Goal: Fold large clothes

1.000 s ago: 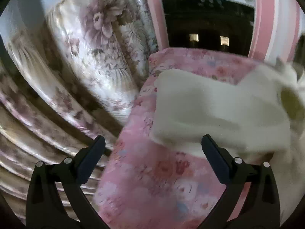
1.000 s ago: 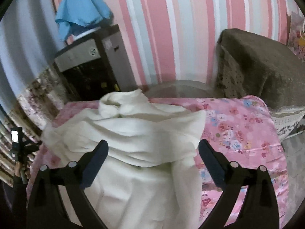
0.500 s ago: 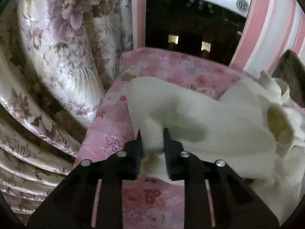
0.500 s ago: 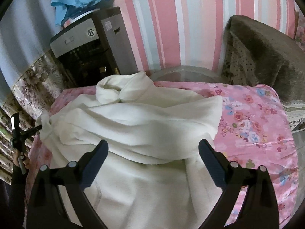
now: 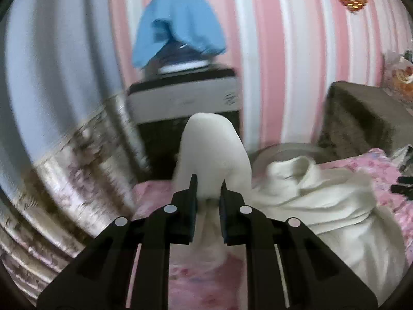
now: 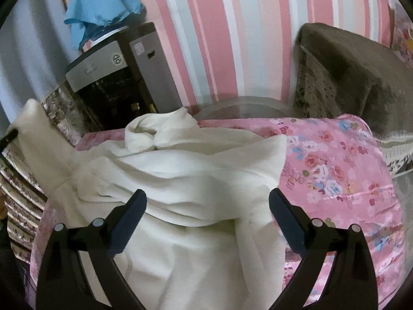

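Note:
A large cream-white garment (image 6: 185, 170) lies rumpled on a pink floral cover (image 6: 330, 165). My left gripper (image 5: 208, 187) is shut on a corner of the garment (image 5: 214, 149) and holds it lifted above the cover, the cloth bulging up between and over the fingers. In the right wrist view that lifted corner (image 6: 33, 126) shows at the far left. My right gripper (image 6: 207, 199) hangs open just above the garment's middle folds, nothing between its fingers.
A dark appliance (image 6: 113, 82) topped by a blue cloth (image 6: 103, 2) stands against the pink striped wall (image 6: 232, 25). A brown upholstered seat (image 6: 348, 72) sits at the right. A floral curtain or cover (image 5: 77, 170) lies at the left. A round glass tabletop (image 6: 242, 108) shows behind the cover.
My left gripper went from wide open to shut on the garment's corner, then rose and swung up with it. The right gripper stayed open and barely shifted.

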A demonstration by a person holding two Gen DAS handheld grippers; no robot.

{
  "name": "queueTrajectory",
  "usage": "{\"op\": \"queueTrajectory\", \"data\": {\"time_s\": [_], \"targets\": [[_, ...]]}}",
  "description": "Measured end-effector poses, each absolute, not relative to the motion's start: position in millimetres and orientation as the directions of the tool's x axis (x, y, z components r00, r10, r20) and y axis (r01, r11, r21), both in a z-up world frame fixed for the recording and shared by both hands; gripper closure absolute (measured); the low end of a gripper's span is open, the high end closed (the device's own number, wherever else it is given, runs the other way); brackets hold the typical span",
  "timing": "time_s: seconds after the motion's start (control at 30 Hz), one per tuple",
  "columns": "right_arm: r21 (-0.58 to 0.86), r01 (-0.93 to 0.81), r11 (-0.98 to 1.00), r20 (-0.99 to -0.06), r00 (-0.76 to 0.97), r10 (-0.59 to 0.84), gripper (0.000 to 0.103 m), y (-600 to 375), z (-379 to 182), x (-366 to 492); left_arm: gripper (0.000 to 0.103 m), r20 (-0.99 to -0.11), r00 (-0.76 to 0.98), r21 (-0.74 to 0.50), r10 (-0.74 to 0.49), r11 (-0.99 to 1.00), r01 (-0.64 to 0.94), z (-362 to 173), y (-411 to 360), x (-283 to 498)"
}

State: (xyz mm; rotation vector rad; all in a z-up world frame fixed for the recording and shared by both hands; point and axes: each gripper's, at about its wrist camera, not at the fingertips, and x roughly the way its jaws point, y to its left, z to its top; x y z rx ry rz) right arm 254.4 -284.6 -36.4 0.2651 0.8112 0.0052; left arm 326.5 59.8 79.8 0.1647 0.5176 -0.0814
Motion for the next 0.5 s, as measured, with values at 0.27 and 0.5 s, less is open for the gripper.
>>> {"op": "queueTrajectory", "data": {"time_s": [0.27,0.5], "targets": [[0.247,0.121,0.962,-0.722,0.684,0.099,0.007,-288.1,-43.3,248.9,0.074,-0.608,0.780,0.243,0.150,0.970,0.002,38.8,101.1,356.6],[0.167,0.095,0.981,-0.755,0.652,0.065,0.007,-264.1,-53.1,263.4,0.018,-0.710,0.658,0.192,0.251,0.968,-0.162,-38.5,217.7,345.5]]}}
